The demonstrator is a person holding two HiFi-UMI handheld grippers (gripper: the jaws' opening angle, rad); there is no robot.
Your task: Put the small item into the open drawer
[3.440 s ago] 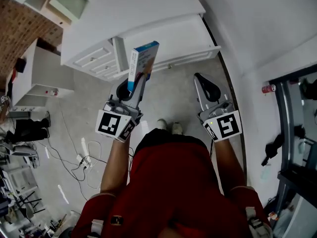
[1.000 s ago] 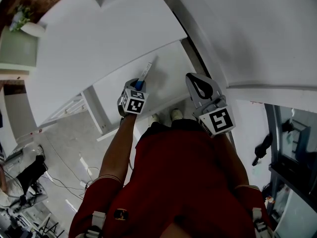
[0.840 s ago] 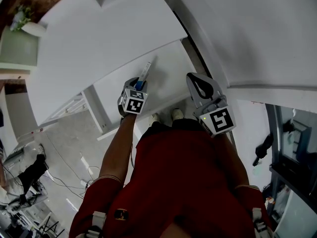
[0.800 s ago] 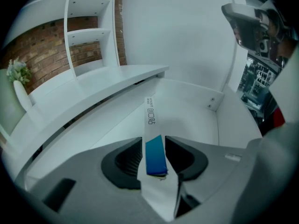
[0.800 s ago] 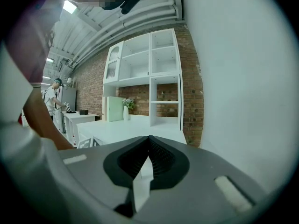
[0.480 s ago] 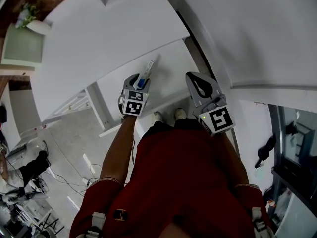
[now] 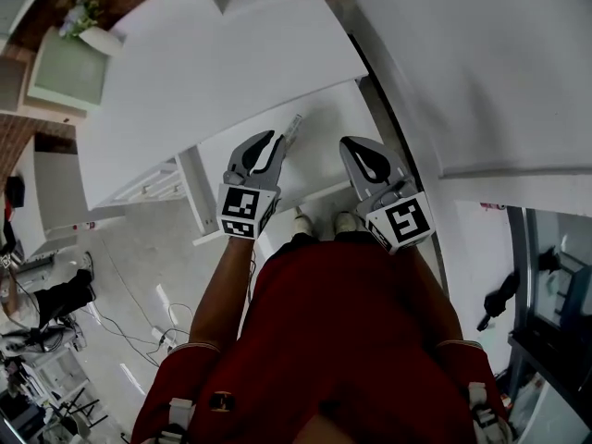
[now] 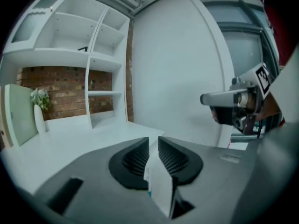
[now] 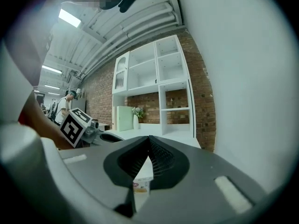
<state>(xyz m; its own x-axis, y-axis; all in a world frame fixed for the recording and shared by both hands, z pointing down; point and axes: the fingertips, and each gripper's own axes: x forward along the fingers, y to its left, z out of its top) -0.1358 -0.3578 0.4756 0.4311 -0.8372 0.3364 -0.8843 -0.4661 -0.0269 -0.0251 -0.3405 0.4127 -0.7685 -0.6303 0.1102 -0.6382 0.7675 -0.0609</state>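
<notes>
The left gripper (image 7: 262, 142) is positioned over the open drawer (image 7: 328, 109) of the white cabinet, pointing down into it. In the left gripper view its jaws stand slightly apart, with a narrow, even gap along their length. Bare white surface shows between the tips. The small box (image 8: 160, 190), a thin white carton with a blue edge, sits low in that gap, tilted, and does not reach the tips. In the head view the small box lies just past the left gripper's tips, over the drawer floor. It therefore appears free of the pads, not clamped.

The right gripper (image 7: 351, 144) hangs beside the left one, over the drawer's right part. Its jaws meet at the tips and clamp nothing. A printed carton edge shows through the opening below the tips, and it cannot be confirmed to be the same item.

Task status, as a judgement:
- Carrying the item to the drawer is complete.
- Release appears to be in hand.
- Whether the small box rests flat on the drawer floor cannot be told.
- Remaining is to confirm it has settled inside, then to lift both grippers clear.
</notes>
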